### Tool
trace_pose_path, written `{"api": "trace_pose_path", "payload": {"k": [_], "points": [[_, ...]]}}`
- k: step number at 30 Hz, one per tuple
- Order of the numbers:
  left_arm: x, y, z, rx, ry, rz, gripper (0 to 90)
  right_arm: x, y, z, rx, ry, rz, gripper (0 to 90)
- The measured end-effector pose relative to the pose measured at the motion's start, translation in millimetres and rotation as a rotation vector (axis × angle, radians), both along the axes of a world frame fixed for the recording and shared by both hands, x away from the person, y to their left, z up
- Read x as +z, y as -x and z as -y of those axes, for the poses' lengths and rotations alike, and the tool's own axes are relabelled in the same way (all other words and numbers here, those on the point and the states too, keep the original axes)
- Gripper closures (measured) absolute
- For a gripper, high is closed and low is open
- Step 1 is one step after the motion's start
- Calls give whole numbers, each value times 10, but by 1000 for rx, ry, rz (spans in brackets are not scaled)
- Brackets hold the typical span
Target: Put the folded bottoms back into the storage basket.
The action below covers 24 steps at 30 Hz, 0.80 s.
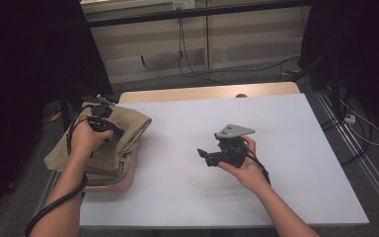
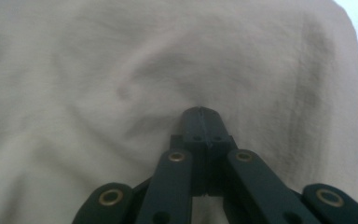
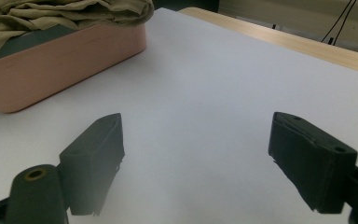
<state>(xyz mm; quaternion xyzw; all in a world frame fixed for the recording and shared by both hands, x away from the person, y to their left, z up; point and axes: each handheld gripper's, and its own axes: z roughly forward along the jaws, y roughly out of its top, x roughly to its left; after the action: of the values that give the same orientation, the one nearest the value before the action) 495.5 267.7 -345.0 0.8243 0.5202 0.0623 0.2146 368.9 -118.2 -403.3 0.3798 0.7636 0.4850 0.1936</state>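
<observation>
**Ana:** Jaws first. On the left gripper (image 2: 200, 114) they have come together, tips meeting, pinched into a fold of the cloth (image 2: 121, 84). A crease runs out from the tips, so I judge they have fabric between them.

**Ben:** Why pinch there, not at an edge?

**Ana:** The khaki cloth (image 1: 113, 133) lies heaped in the pink bin (image 3: 60, 60) at the table's left edge, spilling over the rim. The top of the heap is what is reachable from above; a pinch there should let it be lifted out.

**Ben:** And the right gripper (image 3: 196, 154)?

**Ana:** Jaws wide, nothing between them, just bare white table (image 3: 214, 93). In the high view the right gripper (image 1: 212, 155) hovers mid-table, well apart from the bin, pointed toward it.

**Ben:** Waiting, then?

**Ana:** I'd say so: open and aimed at the spot where the cloth could be laid down, ready to take a second hold.
</observation>
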Motion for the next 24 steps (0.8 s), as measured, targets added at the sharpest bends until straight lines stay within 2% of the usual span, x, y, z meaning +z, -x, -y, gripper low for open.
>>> {"api": "trace_pose_path", "payload": {"k": [7,18,24], "points": [[-90,-25,55,5,3,-24,900,3,-6,30,-6,2,1,177],[-177,-44,72,4,0,-26,900,-25,-6,90,7,35,-9,177],[-244,-46,80,21,14,-21,900,-34,1,149,-1,37,-8,177]]}}
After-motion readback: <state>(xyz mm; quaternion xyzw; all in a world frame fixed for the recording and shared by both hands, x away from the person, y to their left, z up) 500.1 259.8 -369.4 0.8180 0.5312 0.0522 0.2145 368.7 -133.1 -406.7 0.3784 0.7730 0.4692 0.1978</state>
